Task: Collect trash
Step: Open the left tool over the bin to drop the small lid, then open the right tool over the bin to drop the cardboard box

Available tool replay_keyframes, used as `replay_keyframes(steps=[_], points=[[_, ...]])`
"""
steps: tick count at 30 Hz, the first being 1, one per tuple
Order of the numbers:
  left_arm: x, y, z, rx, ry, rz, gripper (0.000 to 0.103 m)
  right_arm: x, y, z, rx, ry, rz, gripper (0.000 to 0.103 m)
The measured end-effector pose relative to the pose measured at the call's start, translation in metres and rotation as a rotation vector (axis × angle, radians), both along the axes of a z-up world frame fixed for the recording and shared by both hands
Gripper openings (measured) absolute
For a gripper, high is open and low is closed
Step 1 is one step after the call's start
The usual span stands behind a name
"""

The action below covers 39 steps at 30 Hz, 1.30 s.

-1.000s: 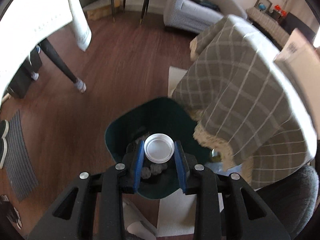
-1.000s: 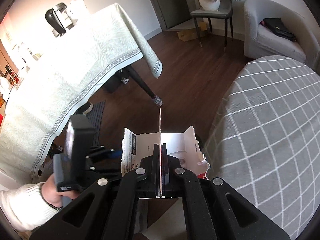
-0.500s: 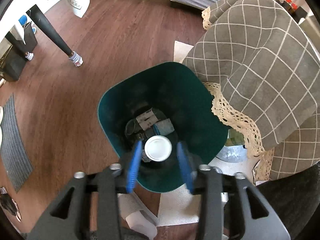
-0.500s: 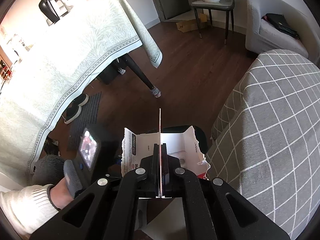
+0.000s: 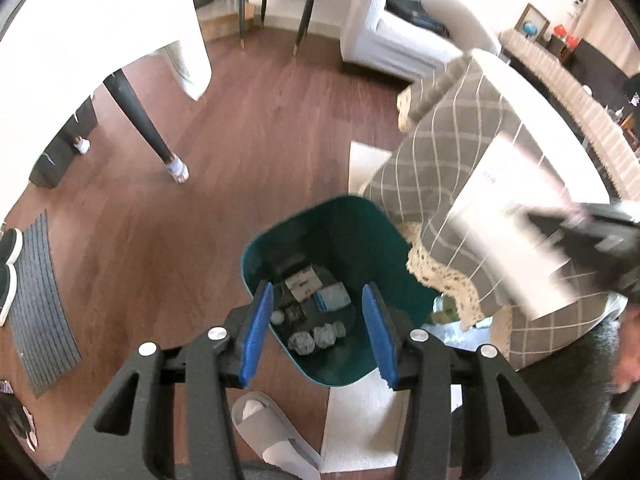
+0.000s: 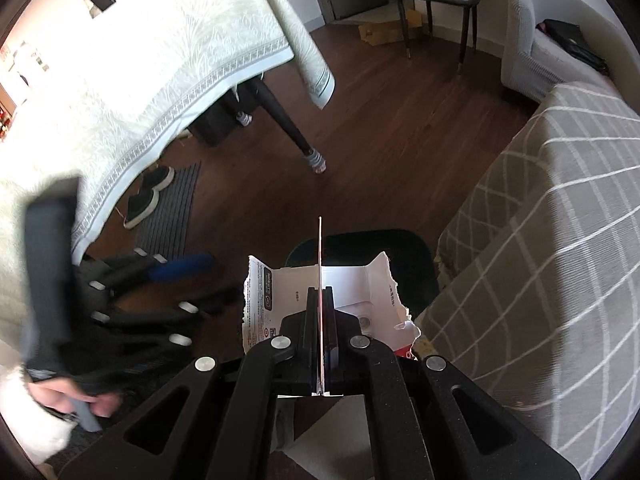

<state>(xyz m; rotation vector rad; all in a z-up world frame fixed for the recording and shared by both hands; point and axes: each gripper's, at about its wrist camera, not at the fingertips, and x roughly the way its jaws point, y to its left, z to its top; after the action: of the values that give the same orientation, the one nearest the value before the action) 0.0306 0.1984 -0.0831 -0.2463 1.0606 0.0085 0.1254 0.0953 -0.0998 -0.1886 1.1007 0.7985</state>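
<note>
Pinching torn carton [image 6: 356, 286] edge-on, R gripper [image 6: 321, 300] jaws clenched | carton light, thin, bendy; keep hold by flat wall | L gripper [image 5: 318, 330] jaws apart, empty over bin [image 5: 384, 236]

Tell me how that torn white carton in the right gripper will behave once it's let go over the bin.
The torn carton looks thin and light, so it will probably flutter rather than drop straight. The right gripper pinches one wall, which stands straight: fairly stiff. Its ragged edge might snag the bin rim.

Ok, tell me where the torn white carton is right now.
In the right wrist view, the torn white carton is clamped edge-on in the right gripper, above the teal bin beside the checked blanket.
</note>
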Motion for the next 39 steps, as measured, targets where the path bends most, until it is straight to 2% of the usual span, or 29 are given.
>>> replay_keyframes(steps=[5,8,12,15,17,18,19,20,27,34,39], points=[[-0.01,0.006,0.032,-0.003,-0.062,0.018,0.042,-0.001,0.012,-0.025,-0.055,0.03,0.008,0.001],[-0.015,0.007,0.05,0.004,-0.092,0.018,0.03,0.001,0.017,-0.042,-0.08,0.048,0.009,0.001],[-0.023,0.008,0.071,0.01,-0.128,0.021,0.029,0.006,0.027,-0.064,-0.105,0.072,0.02,0.003],[-0.028,0.011,0.082,0.012,-0.148,0.036,0.028,0.005,0.032,-0.076,-0.141,0.053,0.021,0.004],[-0.03,0.011,0.088,0.014,-0.159,0.037,0.025,0.007,0.033,-0.085,-0.169,0.061,0.016,0.017],[-0.032,0.012,0.09,0.017,-0.162,0.037,0.025,0.008,0.033,-0.091,-0.188,0.076,0.012,0.039],[-0.034,0.012,0.094,0.021,-0.169,0.036,0.025,0.008,0.032,-0.093,-0.197,0.077,0.005,0.051],[-0.034,0.012,0.096,0.021,-0.172,0.037,0.025,0.008,0.031,-0.093,-0.193,0.071,0.0,0.051],[-0.036,0.008,0.108,0.024,-0.185,0.036,0.025,0.003,0.012,-0.07,-0.124,0.04,-0.018,0.051],[-0.036,0.001,0.111,0.034,-0.18,0.029,0.027,-0.008,-0.009,-0.01,-0.008,-0.056,-0.026,0.051],[-0.036,-0.01,0.115,0.052,-0.192,0.018,0.04,-0.014,-0.025,0.034,0.037,-0.147,-0.057,0.051]])
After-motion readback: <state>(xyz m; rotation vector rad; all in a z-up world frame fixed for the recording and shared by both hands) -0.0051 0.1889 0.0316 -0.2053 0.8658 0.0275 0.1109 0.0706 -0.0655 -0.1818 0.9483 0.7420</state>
